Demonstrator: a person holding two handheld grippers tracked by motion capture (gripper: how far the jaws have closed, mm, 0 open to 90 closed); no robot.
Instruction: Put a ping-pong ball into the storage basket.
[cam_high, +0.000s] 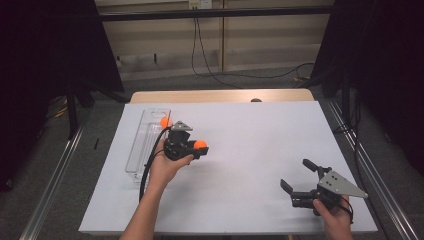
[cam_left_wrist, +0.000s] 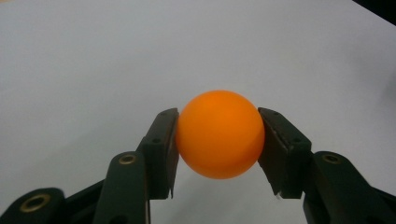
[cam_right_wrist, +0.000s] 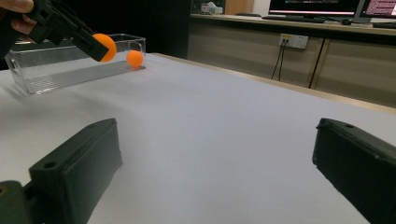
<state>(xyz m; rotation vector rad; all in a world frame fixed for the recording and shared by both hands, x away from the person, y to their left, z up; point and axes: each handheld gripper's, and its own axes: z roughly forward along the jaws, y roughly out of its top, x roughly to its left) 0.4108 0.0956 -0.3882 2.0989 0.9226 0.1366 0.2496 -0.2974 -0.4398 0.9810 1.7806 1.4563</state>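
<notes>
- So we've got the left gripper pinching an orange ball right between its two pads, one pad on each side at about the ball's widest line. In the left gripper view both pads sit flush against it, no gap.
- Where it is: held up over the white table, just to the right of the clear tray on the left side. In the right gripper view the ball looks lifted off the surface, near the tray's open top.
- There's a second orange ball already lying in the tray at its far end, so we're guessing the held one is headed in there too.
- Handling: looks like a ping-pong type ball, so we'd call it very light, hollow, stiff but thin-shelled, and smooth. Weight is no worry, but squeeze too hard and it could dent or squirt out sideways.
- Best hold in our view is exactly what's there now: across the middle, pads opposite each other. Grab above or below that line and a round slick thing tends to pop free.
- It'll also bounce and roll once let go, so we'd release it low inside the tray rather than drop it from up high.
- Right gripper rests over the near right part of the table, jaws spread wide with nothing between them, well apart from the tray.
</notes>
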